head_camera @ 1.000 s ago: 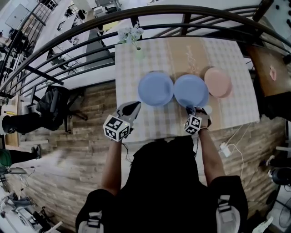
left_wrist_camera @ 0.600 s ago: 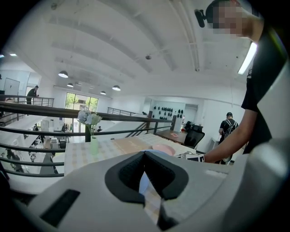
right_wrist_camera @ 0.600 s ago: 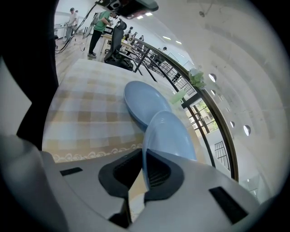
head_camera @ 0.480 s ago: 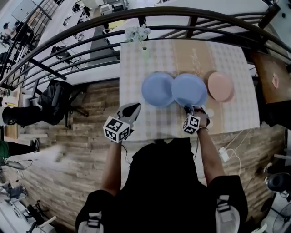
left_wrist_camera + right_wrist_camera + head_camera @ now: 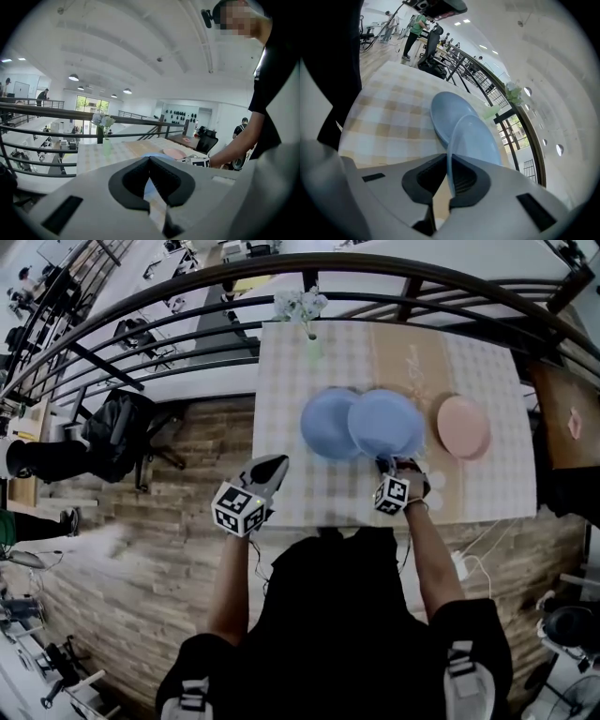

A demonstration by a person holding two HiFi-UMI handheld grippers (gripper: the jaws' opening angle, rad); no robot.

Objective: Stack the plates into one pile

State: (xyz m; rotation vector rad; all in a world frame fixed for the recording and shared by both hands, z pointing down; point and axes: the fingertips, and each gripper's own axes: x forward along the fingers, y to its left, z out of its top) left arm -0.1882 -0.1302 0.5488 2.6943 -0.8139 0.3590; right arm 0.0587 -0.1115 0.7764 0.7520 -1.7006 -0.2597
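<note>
On the checked table (image 5: 291, 493) lies one blue plate (image 5: 323, 423). A second blue plate (image 5: 389, 423) is lifted and tilted, its left edge overlapping the lying one. My right gripper (image 5: 394, 468) is shut on this plate's near rim. In the right gripper view the held plate (image 5: 474, 138) rises from between the jaws of my right gripper (image 5: 450, 180), with the lying plate (image 5: 446, 112) beyond it. A pink plate (image 5: 463, 426) sits apart at the right. My left gripper (image 5: 269, 468) hovers at the table's near left edge, shut and empty.
A vase of flowers (image 5: 304, 310) stands at the table's far edge by the dark railing (image 5: 187, 343). A tan runner (image 5: 398, 357) crosses the cloth. Small white items (image 5: 432, 482) lie beside my right gripper. Wooden floor lies to the left of the table.
The right gripper has carried the held blue plate to the left; it now overlaps the other blue plate. The left gripper has hardly moved.
</note>
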